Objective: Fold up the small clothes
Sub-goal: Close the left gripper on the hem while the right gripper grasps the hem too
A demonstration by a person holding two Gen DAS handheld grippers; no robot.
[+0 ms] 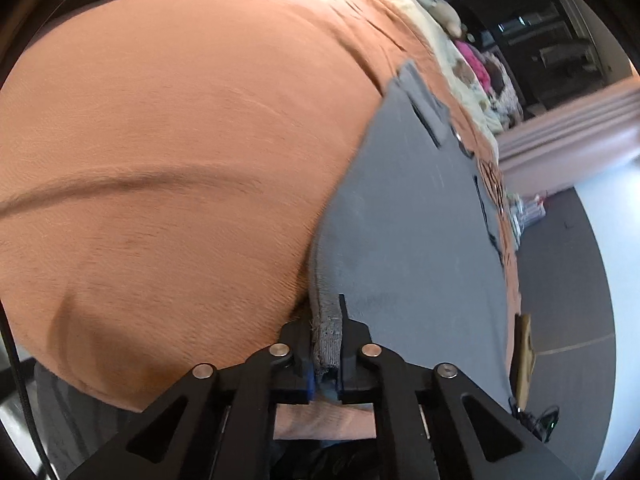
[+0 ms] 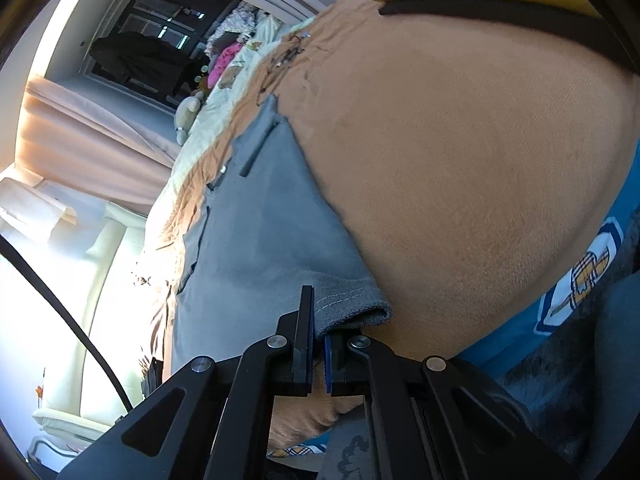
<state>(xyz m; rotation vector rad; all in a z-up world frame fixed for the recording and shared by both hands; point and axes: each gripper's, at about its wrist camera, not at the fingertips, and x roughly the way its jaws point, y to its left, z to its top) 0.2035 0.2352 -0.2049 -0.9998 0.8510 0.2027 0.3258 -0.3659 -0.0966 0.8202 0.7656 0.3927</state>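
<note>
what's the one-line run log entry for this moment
left gripper: shut on grey fabric garment hem | right gripper: shut on same garment | surface: orange blanket

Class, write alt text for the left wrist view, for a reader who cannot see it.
The left hand-held gripper is clamped on the hemmed corner of a flat grey fabric garment, which lies on a wide orange-brown fleece blanket. Behind, cream bedding with pink clothes borders a dark window.

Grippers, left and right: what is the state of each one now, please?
Left gripper: closed on a hem corner of the grey garment.
Right gripper: closed on another hem corner of the grey garment.
</note>
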